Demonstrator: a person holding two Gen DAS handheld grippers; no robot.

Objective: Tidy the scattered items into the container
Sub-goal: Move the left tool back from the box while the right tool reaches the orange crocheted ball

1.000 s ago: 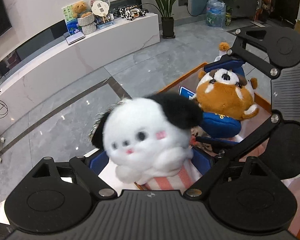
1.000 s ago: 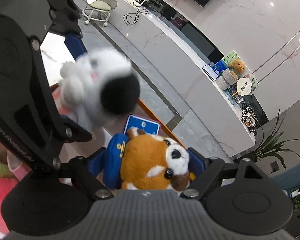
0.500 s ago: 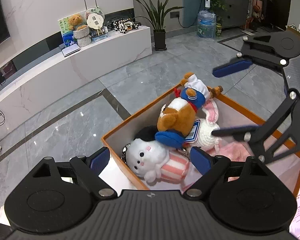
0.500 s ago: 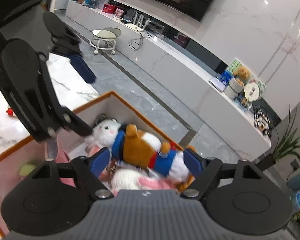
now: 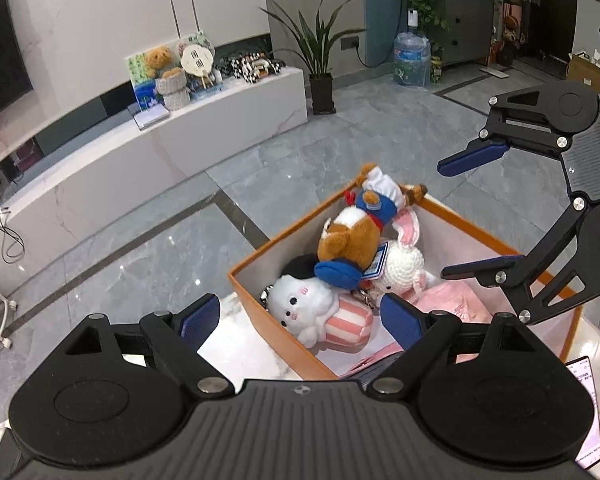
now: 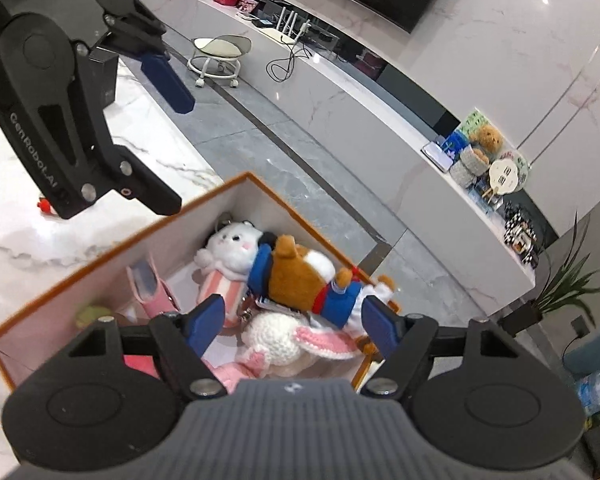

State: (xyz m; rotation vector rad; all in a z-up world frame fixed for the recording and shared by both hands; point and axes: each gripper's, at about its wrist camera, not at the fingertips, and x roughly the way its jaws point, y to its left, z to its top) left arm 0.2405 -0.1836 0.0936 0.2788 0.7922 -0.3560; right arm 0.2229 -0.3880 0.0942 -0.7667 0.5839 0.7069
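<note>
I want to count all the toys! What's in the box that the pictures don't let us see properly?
- Crocheted bunny: left wrist view, body partly under the brown dog plush.
- Pink items in the orange box: left wrist view, cut off by the left gripper.
- Greenish thing: right wrist view, blurred, partly behind the right gripper.

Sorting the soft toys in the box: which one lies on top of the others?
The brown dog in blue clothes; it sprawls across the white puppy and the knitted rabbit.

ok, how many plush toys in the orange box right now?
3 visible. White dog plush at the near corner, brown dog plush lying on top across the middle, crocheted bunny beneath it. Pink items beside them could hide more.
</note>
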